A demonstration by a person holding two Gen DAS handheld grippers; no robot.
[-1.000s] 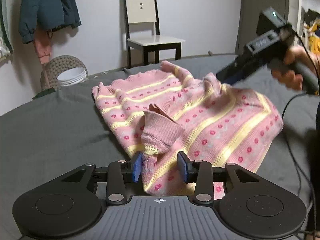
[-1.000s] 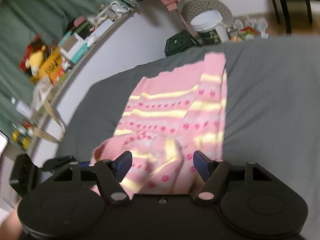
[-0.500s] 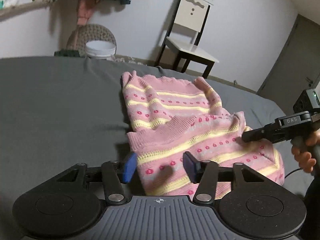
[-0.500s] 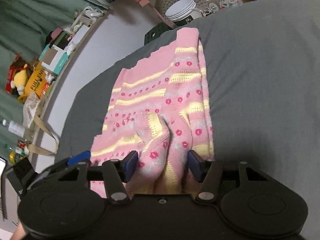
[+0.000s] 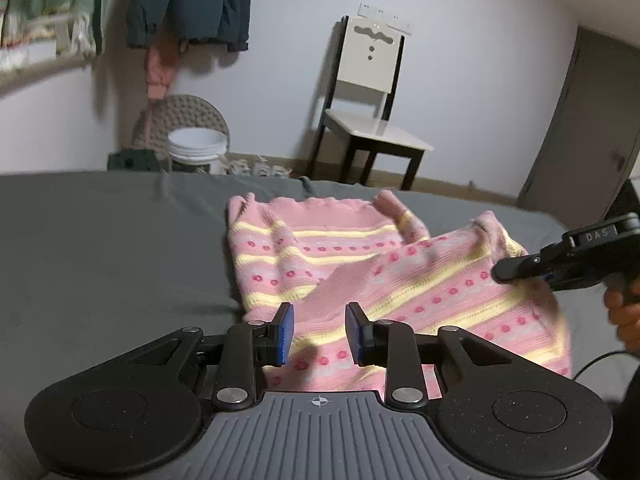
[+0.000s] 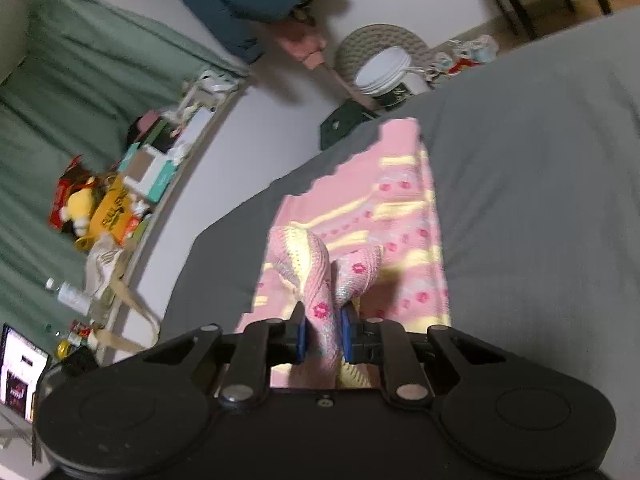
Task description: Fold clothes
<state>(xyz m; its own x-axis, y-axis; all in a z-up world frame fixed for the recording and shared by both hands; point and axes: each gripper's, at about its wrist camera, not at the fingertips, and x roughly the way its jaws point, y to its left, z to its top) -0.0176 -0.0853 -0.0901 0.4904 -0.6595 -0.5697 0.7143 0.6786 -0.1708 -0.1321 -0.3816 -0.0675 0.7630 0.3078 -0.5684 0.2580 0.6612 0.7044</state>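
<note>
Pink striped sweater on a grey bed — right hand-held gripper clamped on a fold, left hand-held gripper spread apart.

chair by wall, white bucket on floor, cluttered shelf, perhaps toys.

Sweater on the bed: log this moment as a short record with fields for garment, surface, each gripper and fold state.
garment: pink sweater with yellow stripes and red dots
surface: grey bed cover
left gripper: open, over the near edge of the sweater, gripping nothing
right gripper: shut on a bunched fold of the sweater
fold state: part-folded, one layer lying slantwise over the flat part
</note>
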